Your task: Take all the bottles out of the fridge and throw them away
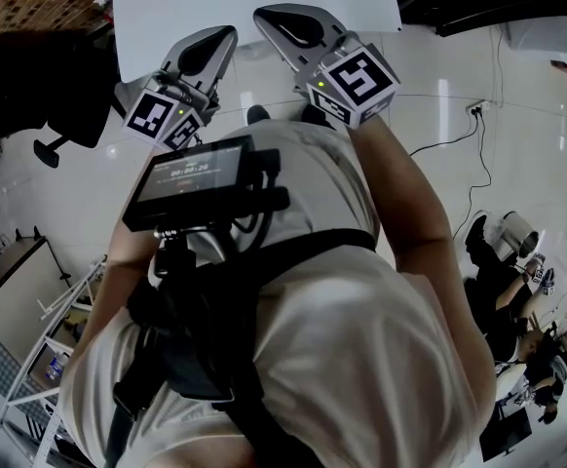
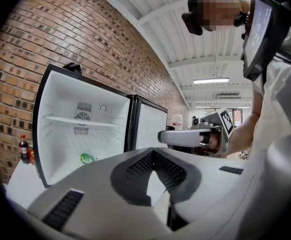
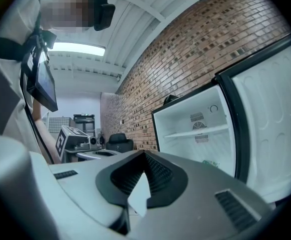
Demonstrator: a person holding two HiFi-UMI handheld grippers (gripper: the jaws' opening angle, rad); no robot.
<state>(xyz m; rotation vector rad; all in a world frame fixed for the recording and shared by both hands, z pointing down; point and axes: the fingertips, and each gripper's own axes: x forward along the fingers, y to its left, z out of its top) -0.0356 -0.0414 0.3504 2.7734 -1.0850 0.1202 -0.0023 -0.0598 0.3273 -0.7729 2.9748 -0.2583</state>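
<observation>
- Both left claw (image 2: 155, 171) and right claw (image 3: 143, 176) are closed, empty.
- One green bottle (image 2: 87, 158) lies low in the open fridge (image 2: 80, 129), ten o'clock of our left claw.
- We judge the approach underway; next we open a claw and reach in.

The fridge (image 2: 60, 139) is white inside with a black frame; the brick wall (image 2: 60, 44) is red-brown. The bottle (image 2: 87, 158) is green. The left hand-held gripper (image 2: 156, 183) and right hand-held gripper (image 3: 135, 196) are pale grey with black ribbed pads, their cubes patterned with black-and-white squares. The floor (image 1: 517, 135) is glossy white.
</observation>
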